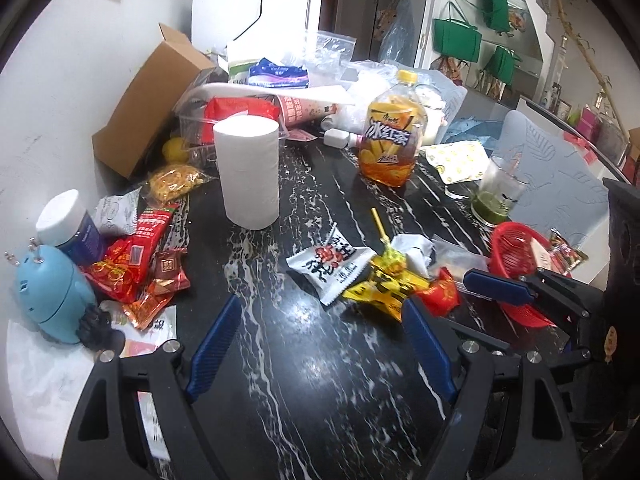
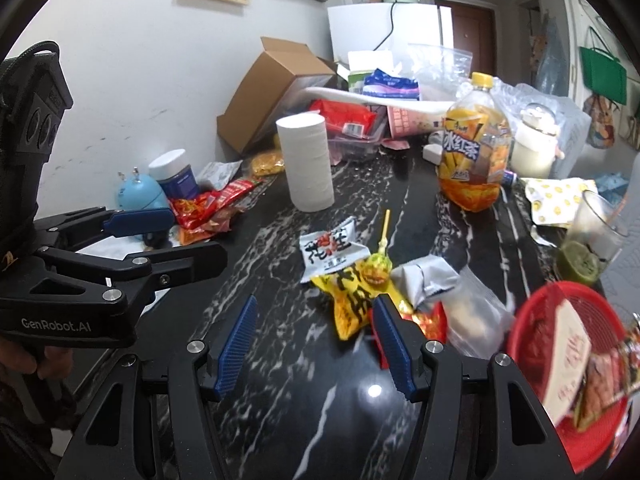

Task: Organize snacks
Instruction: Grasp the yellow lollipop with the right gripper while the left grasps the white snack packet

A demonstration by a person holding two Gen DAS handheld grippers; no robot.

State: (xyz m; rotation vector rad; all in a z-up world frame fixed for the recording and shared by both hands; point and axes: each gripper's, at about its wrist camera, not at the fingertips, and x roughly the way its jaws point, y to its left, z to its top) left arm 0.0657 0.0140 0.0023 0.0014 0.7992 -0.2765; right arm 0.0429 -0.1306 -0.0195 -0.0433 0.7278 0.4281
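Loose snacks lie mid-table on the black marble top: a white peanut packet (image 1: 330, 266) (image 2: 330, 252), a yellow packet (image 1: 384, 284) (image 2: 352, 304), a lollipop (image 2: 376, 268), a small red packet (image 1: 442, 292) (image 2: 430, 320) and a silver wrapper (image 2: 424, 280). A red basket (image 1: 516, 252) (image 2: 532, 320) at the right holds a few packets. More red packets (image 1: 132, 256) are heaped at the left. My left gripper (image 1: 320, 304) hovers open just short of the peanut packet, holding nothing. My right gripper (image 2: 316, 308) is open too, its right finger beside the yellow packet.
A toilet paper roll (image 1: 248, 172), an iced tea bottle (image 1: 390, 140), a glass with green dregs (image 1: 496, 196), a cardboard box (image 1: 148, 100), a white-lidded jar (image 1: 68, 220) and a blue gadget (image 1: 52, 292) crowd the table's back and sides.
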